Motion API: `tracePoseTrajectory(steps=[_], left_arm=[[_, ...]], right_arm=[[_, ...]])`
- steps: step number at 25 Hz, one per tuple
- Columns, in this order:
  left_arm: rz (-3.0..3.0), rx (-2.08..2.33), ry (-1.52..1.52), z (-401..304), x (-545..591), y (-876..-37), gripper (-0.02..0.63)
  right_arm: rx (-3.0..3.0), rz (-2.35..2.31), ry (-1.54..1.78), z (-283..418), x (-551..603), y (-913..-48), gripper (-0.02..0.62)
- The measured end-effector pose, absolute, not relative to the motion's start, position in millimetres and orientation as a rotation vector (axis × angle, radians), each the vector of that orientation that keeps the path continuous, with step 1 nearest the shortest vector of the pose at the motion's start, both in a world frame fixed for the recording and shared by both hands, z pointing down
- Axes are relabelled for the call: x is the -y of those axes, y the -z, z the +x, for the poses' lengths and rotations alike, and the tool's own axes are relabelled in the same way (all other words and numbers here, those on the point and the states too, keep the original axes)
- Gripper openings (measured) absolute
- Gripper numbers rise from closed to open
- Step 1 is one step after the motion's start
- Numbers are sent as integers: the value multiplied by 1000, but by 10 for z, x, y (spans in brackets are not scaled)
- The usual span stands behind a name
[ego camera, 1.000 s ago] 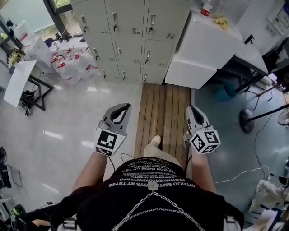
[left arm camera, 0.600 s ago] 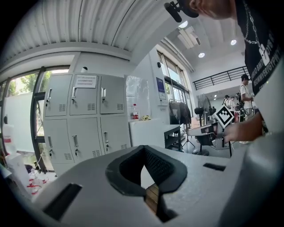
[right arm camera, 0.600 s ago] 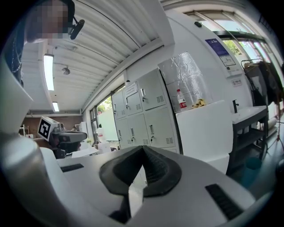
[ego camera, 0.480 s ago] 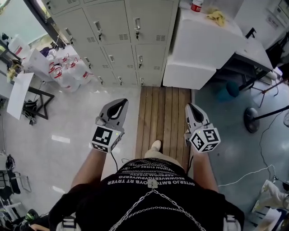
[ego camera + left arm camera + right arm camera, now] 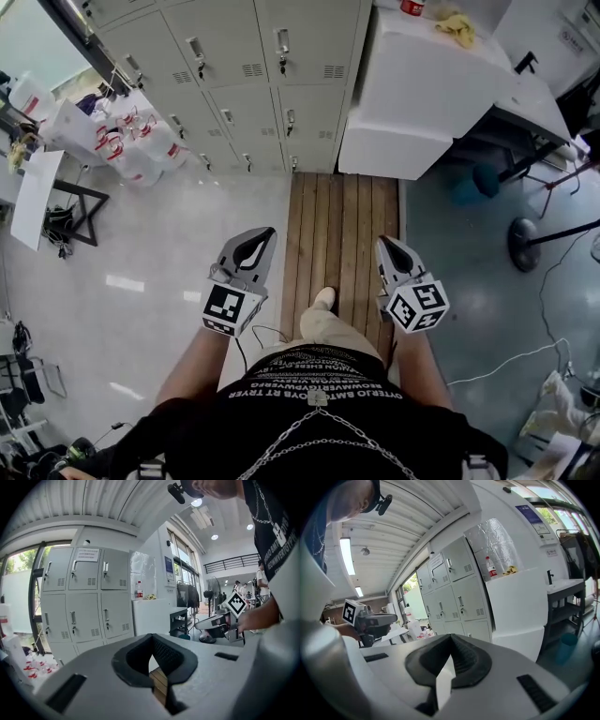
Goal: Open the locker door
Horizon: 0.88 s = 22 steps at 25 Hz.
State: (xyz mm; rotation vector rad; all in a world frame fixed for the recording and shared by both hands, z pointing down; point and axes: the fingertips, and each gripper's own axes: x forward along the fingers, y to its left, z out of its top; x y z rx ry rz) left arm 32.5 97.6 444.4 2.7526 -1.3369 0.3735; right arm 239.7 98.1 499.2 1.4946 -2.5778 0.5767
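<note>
The locker door waits closed at 12 o'clock, well apart from the person, whose left tongs and right tongs, both pressed together and empty, point along the wooden boards toward it, likely just being carried there.

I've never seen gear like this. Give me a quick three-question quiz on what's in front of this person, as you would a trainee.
1. True or false: one door of the lockers stands open.
2. The person's foot rests on: A) wooden planks B) carpet C) metal grating.
3. What do the left gripper and the right gripper hold?

Key
1. False: every door in view is shut.
2. A.
3. Nothing: both pairs of jaws are closed and empty.
</note>
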Motion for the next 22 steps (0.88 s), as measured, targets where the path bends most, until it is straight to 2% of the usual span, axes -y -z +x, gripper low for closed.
tracePoseTrajectory(steps=[8,16,22], left_arm=[[2724,1438,-383,84,-690,-4372,-1],[2726,1522,-288,230,-167,-4017,0],[2704,1557,-217,289,1,-3964,0]], right_arm=[[2587,1495,-556,2355,-756,-4977,-5],[2641,1348,-393,2283,-204,-4565,-5],[2653,1294,-403,2328,58,-4506,-5]])
